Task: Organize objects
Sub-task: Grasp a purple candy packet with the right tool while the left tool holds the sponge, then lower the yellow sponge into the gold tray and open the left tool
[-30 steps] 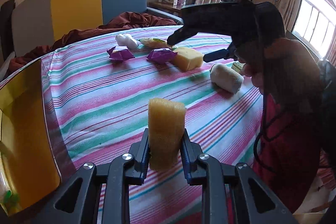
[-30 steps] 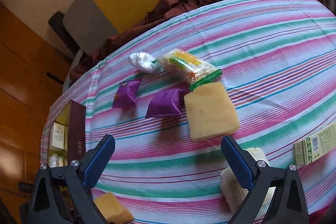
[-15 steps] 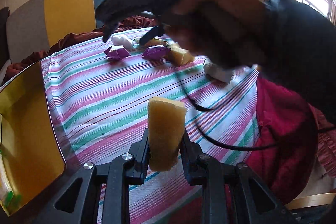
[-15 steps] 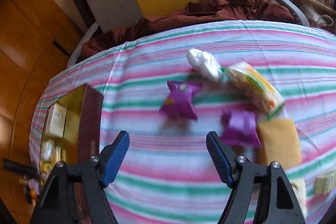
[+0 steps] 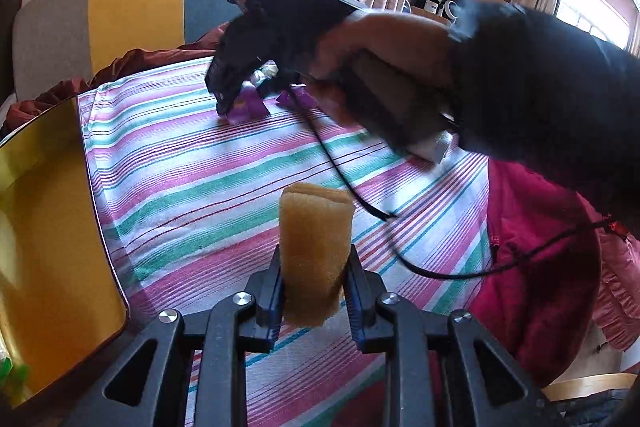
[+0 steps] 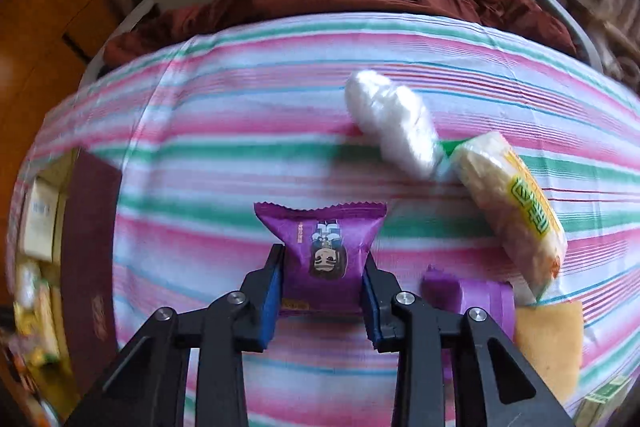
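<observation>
Box (image 5: 48, 227) edge sits far left. Left gripper (image 5: 316, 267) squeezes a yellow sponge (image 5: 314, 251) above the striped cloth (image 5: 200, 187) (lots of bare room). Right gripper (image 6: 324, 279) pinches a purple snack bag (image 6: 320, 247), beside a white packet (image 6: 390, 123).

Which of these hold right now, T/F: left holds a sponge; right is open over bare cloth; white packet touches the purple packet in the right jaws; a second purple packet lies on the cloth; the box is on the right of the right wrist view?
1. The left gripper holds a yellow sponge. True.
2. The right gripper is open over bare cloth. False: its jaws are shut on a purple packet.
3. The white packet touches that purple packet. False: striped tablecloth shows between them.
4. A second purple packet lies on the cloth. True.
5. The box is at the right. False: left edge.
</observation>
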A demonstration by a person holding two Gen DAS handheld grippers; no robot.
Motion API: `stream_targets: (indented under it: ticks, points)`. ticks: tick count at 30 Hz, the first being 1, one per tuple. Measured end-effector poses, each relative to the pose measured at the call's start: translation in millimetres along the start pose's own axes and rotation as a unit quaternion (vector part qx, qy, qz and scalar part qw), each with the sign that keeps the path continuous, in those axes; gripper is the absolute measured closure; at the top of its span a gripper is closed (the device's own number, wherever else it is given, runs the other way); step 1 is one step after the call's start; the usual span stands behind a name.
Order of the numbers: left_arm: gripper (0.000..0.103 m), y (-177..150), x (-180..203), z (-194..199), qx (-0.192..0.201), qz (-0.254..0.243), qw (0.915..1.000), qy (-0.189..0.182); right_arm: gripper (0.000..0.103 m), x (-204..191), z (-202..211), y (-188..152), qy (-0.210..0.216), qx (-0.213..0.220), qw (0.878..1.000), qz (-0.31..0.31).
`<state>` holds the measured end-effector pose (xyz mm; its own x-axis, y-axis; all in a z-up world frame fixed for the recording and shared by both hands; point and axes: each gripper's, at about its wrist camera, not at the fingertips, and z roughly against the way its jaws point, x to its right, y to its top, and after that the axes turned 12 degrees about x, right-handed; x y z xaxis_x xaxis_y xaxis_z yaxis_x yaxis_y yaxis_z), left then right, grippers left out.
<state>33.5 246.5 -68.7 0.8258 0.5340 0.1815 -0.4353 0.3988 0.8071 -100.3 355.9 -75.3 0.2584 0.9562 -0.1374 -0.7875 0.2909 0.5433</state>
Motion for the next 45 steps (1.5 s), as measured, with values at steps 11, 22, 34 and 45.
stream_targets:
  ticks: [11,22,34,45]
  points:
    - [0.078,-1,17,17,0.001,-0.027,0.9996,0.004,0.068,-6,49,-78,0.041,0.011,0.999,0.031]
    - [0.078,11,4,79,0.045,0.004,0.9987,0.023,0.068,-18,53,-85,0.004,0.031,0.995,0.090]
    - [0.078,23,-135,156,0.107,0.200,0.9618,0.153,0.068,-25,49,-86,-0.005,0.033,0.994,0.106]
    - [0.078,11,-181,156,0.097,0.234,0.9430,0.216,0.068,-30,47,-87,-0.011,0.035,0.992,0.121]
